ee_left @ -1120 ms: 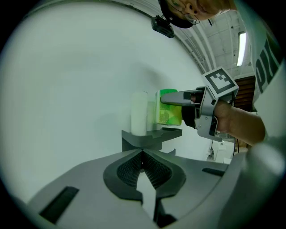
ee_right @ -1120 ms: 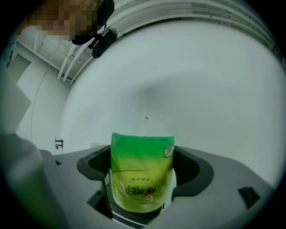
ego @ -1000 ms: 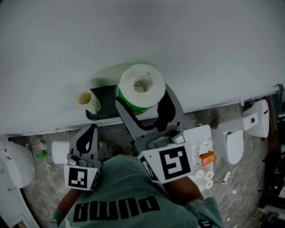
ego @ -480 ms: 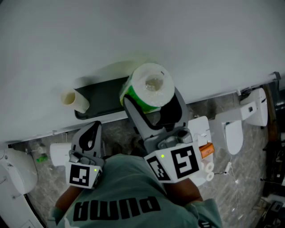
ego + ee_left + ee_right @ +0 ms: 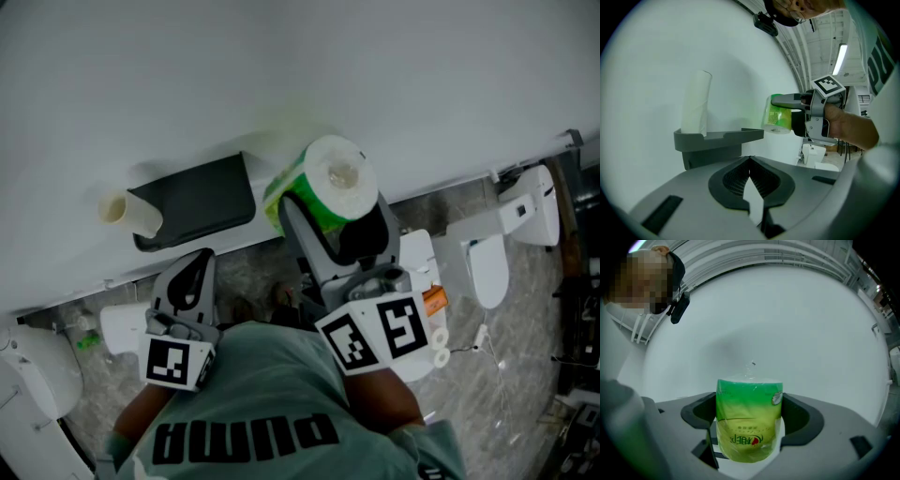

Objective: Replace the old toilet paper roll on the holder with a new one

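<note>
A dark grey holder (image 5: 192, 199) juts from the white wall. The old bare cardboard tube (image 5: 127, 214) stands upright at its left end. My right gripper (image 5: 333, 214) is shut on the new roll in its green wrapper (image 5: 333, 183), held in the air just right of the holder, close to the wall. In the right gripper view the wrapped roll (image 5: 749, 420) fills the space between the jaws. My left gripper (image 5: 190, 270) hangs below the holder, shut and empty. The left gripper view shows the tube (image 5: 696, 103), the holder (image 5: 717, 139) and the green roll (image 5: 778, 120) to its right.
White toilets stand on the grey stone floor at the right (image 5: 487, 267) and the lower left (image 5: 28, 375). A white box with an orange part (image 5: 429, 305) lies beside the right gripper. The person's green shirt fills the bottom of the head view.
The right gripper has carried the green roll to the right, from over the holder's right end to beside it. The left gripper has kept its place.
</note>
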`<control>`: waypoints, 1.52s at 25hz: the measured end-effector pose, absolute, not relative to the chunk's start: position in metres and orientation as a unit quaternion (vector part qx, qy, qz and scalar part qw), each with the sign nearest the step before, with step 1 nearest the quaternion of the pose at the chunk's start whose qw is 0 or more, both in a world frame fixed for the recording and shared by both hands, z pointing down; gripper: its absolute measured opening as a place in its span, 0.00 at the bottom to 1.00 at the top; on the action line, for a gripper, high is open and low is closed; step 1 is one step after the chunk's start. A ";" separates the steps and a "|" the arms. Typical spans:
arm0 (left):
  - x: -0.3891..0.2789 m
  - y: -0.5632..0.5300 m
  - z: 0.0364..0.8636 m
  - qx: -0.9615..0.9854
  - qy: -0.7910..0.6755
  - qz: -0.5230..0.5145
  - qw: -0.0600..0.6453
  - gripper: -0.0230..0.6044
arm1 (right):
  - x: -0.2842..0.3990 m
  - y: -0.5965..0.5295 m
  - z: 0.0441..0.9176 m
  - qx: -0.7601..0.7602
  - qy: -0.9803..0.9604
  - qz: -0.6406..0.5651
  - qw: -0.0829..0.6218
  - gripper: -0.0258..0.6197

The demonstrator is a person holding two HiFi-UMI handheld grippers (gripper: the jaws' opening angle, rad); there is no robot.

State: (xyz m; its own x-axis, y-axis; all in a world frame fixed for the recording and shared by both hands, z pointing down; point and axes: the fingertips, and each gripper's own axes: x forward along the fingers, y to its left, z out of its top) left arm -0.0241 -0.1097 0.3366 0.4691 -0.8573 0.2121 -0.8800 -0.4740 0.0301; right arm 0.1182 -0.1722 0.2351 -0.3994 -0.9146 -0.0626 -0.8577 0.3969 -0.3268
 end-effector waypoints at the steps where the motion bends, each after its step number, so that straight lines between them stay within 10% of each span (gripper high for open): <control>1: -0.023 -0.111 0.338 0.855 -0.507 0.085 0.068 0.04 | 0.119 -0.173 0.238 -0.536 0.827 -0.126 0.117 0.70; 38: -0.051 -0.114 0.366 0.833 -0.536 0.128 0.056 0.04 | 0.105 -0.207 0.366 -0.449 0.697 -0.487 0.275 0.70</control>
